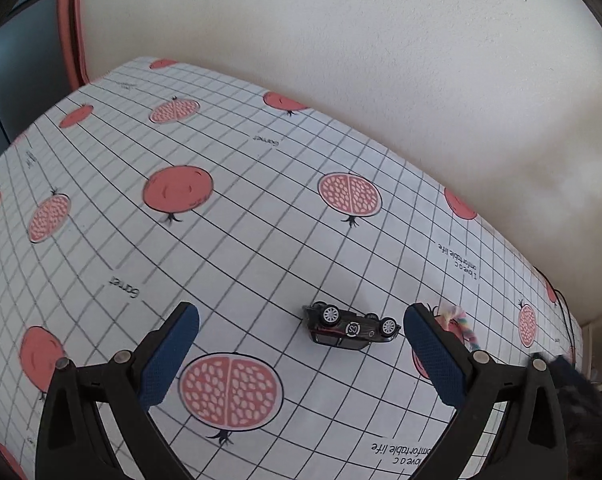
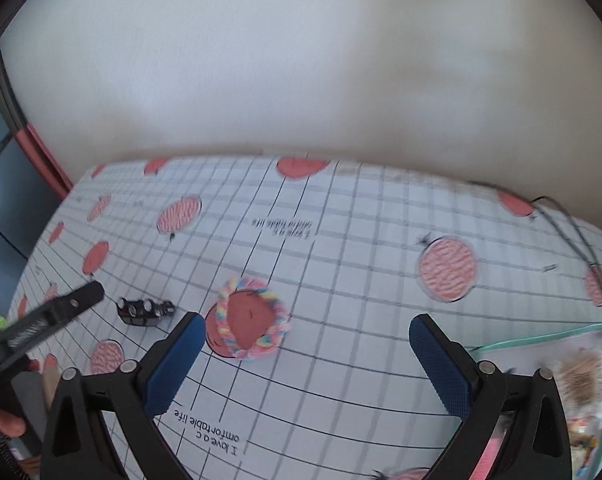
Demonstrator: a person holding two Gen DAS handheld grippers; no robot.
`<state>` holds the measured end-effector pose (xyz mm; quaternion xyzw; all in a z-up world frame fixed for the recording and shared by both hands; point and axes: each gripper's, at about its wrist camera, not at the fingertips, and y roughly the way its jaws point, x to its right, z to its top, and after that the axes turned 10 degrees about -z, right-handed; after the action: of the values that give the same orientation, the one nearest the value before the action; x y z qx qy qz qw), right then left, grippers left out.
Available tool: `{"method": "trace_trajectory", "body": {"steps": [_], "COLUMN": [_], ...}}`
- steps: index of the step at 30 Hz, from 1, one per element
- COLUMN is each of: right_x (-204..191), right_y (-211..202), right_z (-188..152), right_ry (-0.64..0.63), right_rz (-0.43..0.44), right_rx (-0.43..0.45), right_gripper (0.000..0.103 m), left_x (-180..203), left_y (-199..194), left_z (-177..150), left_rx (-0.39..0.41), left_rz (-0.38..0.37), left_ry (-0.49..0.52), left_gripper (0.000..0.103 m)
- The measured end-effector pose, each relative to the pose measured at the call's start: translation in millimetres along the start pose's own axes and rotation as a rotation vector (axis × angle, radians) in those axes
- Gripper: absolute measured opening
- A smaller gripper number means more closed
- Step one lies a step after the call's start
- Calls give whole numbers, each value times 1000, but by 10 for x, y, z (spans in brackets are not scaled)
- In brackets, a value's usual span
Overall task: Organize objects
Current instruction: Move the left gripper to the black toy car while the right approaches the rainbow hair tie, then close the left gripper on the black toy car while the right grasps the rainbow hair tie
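Both claws, left [image 1: 301,316] and right [image 2: 307,326], gape empty (toy car [image 1: 351,327] overturned) mid-table, edges distant.

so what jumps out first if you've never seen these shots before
The loud tablecloth, a grey grid dotted with pink pomegranates, fills both views. On it a small black toy car lies flipped with its wheels up, just ahead of the open left tongs. Beside it lies a pastel braided ring, just beyond the left finger of the open right tongs.
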<state>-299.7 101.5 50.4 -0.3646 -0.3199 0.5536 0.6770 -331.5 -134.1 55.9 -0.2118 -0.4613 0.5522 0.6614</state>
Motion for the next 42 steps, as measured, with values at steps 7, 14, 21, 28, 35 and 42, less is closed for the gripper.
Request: {"method": "trace_trajectory", "body": {"steps": [7,14,21,28,35,42], "right_x": [-192,-271,-346,-409,-460,-501], "right_y": [339,443,541,580,604,655], "right_z": [-186,-201,-211,-230,-243,-247], "right_ry": [-37,-70,-109,-142,-171,-186], "right_rz": [0,-15,-3,-20,-44,-54], "right_rx": [-52,-49,-62,-65,-53,-30], "right_gripper": [103,103,103,103,103,102], "left_x": [93,191,249,278,279,300], "left_y": [219,365,532,612,611,617], "left_z": [-48,-77,-133,-190,-234,-264], "left_rx": [-37,-24,-39,-48,-28,-24], "left_rz": [-21,-20,37,61,69,73], "left_ry": [4,-20,-13,-6,11,35], "left_gripper": [102,102,102,97,76,76]}}
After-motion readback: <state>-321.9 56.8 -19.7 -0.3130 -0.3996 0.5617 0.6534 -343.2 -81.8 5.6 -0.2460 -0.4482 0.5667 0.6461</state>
